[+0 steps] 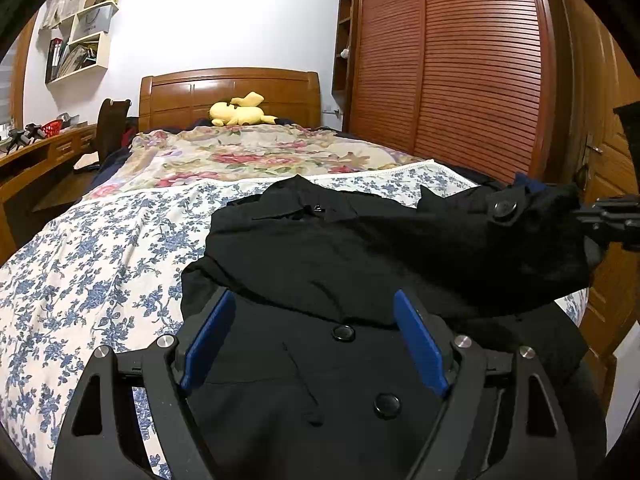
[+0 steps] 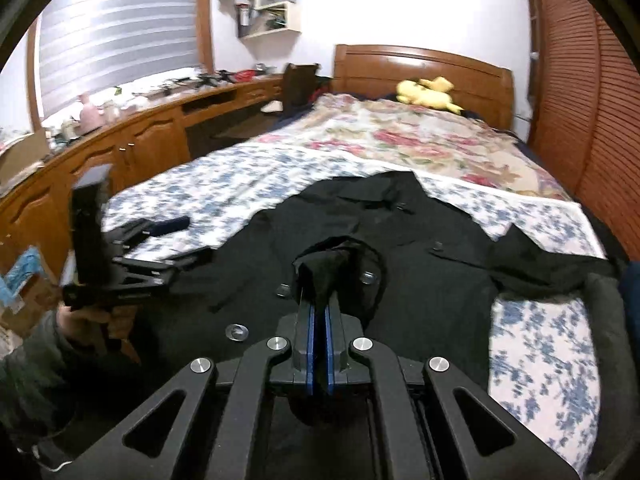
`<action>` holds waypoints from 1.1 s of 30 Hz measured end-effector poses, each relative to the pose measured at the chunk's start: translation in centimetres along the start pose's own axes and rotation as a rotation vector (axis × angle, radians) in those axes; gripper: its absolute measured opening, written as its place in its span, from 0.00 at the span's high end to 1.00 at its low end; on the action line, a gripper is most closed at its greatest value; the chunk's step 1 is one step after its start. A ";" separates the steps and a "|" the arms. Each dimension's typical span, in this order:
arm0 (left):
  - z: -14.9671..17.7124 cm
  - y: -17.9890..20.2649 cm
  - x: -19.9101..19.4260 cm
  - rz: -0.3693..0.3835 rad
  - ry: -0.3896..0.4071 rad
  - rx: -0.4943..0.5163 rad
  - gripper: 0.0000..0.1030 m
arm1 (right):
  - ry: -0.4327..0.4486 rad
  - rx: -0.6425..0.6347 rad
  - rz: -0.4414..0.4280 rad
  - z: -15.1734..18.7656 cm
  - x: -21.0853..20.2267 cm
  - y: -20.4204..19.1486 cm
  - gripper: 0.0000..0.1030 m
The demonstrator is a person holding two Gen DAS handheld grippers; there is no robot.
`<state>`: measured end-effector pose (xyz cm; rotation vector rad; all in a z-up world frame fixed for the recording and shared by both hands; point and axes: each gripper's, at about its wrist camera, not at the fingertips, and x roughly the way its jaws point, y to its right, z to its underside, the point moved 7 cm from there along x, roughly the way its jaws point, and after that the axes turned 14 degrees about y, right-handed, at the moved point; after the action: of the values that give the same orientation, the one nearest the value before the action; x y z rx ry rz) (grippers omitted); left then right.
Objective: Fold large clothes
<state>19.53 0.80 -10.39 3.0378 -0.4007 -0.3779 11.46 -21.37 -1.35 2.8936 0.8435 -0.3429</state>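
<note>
Black coat (image 1: 360, 248) lies spread on the bed (image 1: 100, 248), lower centre of both views, over a blue-flowered sheet (image 2: 552, 360). Collar end points toward the headboard (image 1: 232, 92).

Left gripper (image 1: 316, 344): blue pads (image 1: 208, 344) spread wide apart, nothing between them, poised over the coat's front near two black buttons (image 1: 343, 333). In the right wrist view the same tool (image 2: 120, 264) sits at mid-left, held by a hand (image 2: 92, 320) in a dark sleeve, blurred.

Right gripper (image 2: 319, 300): pads pressed together, clenched on a bunched fold of the black coat that rises in front of the fingertips. In the left wrist view, the right edge of the frame shows its dark fingers (image 1: 608, 220) at the lifted sleeve end, beside a button.

A yellow plush toy (image 1: 240, 111) rests by the headboard, upper centre. Pink-flowered quilt (image 2: 420, 140) covers the far half of the bed. Louvred wardrobe doors (image 1: 460, 72) fill the upper right; wall shelves (image 1: 80, 36) upper left.
</note>
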 end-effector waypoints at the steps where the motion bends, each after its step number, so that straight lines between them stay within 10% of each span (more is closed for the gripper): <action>1: 0.0 0.0 0.0 0.000 0.001 0.001 0.20 | -0.011 -0.005 0.020 0.5 0.1 0.5 0.96; 20: -0.1 3.4 2.0 0.054 -0.001 0.010 0.20 | -0.161 0.032 0.405 6.9 2.8 11.3 0.85; 33: 1.1 7.3 5.6 0.103 -0.038 0.017 0.20 | -0.236 0.080 0.293 10.3 8.0 11.5 0.76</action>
<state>22.66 -7.72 -12.08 3.0146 -0.5630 -0.4279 22.34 -28.61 -12.82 2.9119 0.3721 -0.6816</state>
